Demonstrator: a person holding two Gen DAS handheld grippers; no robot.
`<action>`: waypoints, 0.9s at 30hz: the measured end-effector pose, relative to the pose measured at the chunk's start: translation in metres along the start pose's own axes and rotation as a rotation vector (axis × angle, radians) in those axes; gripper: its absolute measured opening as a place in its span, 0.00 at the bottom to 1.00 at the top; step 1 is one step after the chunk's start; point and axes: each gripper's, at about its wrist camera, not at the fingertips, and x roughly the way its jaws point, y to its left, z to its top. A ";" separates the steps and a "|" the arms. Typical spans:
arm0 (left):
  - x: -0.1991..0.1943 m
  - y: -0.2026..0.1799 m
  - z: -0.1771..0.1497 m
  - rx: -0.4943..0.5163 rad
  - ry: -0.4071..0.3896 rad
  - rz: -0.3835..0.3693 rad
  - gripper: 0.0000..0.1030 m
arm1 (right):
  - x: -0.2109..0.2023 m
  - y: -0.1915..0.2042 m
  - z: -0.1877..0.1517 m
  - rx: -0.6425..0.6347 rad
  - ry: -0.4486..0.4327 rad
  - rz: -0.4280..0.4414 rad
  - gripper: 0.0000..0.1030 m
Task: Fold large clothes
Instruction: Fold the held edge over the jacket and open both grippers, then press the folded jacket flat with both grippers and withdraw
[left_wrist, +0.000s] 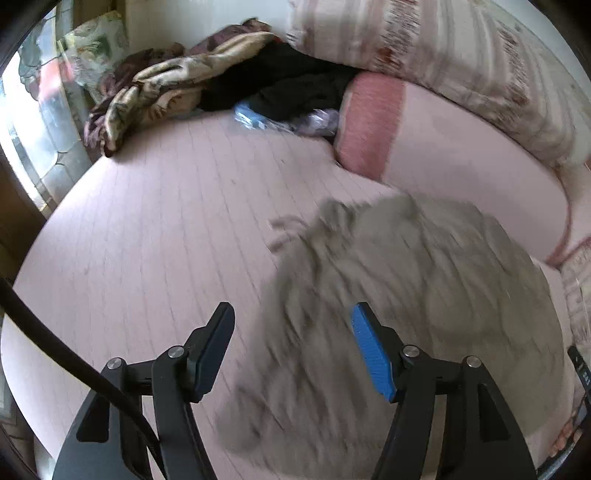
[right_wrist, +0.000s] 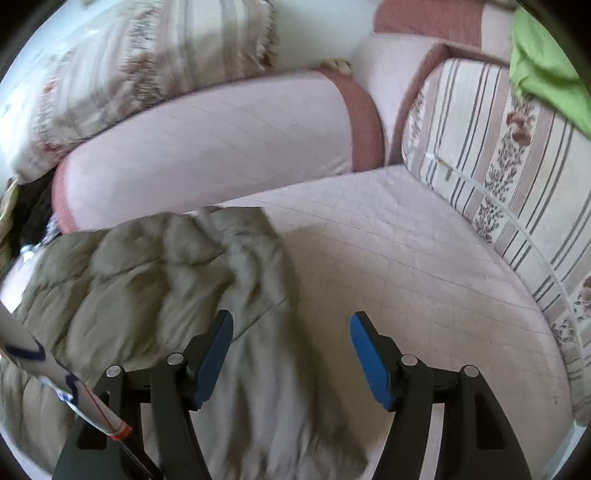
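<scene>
Both claws hanging released, left claw (left_wrist: 291, 350) and right claw (right_wrist: 291, 354), nothing pinched between the blue pads. Hovering over the grey-green garment (right_wrist: 155, 280), lying crumpled on the pink quilted bed (left_wrist: 147, 229), just beside the pink bolster (right_wrist: 207, 147). Pretty blurry though.

The garment (left_wrist: 399, 314) lies on the quilted cover (left_wrist: 155, 229), in front of the bolster (left_wrist: 443, 155). Behind the bolster leans a cushion (left_wrist: 443, 55), and to its left lies a pile of clothes (left_wrist: 207, 81).
</scene>
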 end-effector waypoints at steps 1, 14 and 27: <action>0.000 -0.009 -0.010 0.020 0.003 -0.018 0.64 | -0.010 0.008 -0.008 -0.027 -0.012 0.020 0.68; 0.057 -0.074 -0.046 0.220 -0.034 0.078 0.81 | 0.016 0.175 -0.050 -0.281 -0.009 0.209 0.69; 0.039 -0.078 -0.048 0.224 -0.038 0.120 0.78 | 0.017 0.175 -0.047 -0.281 0.006 0.168 0.71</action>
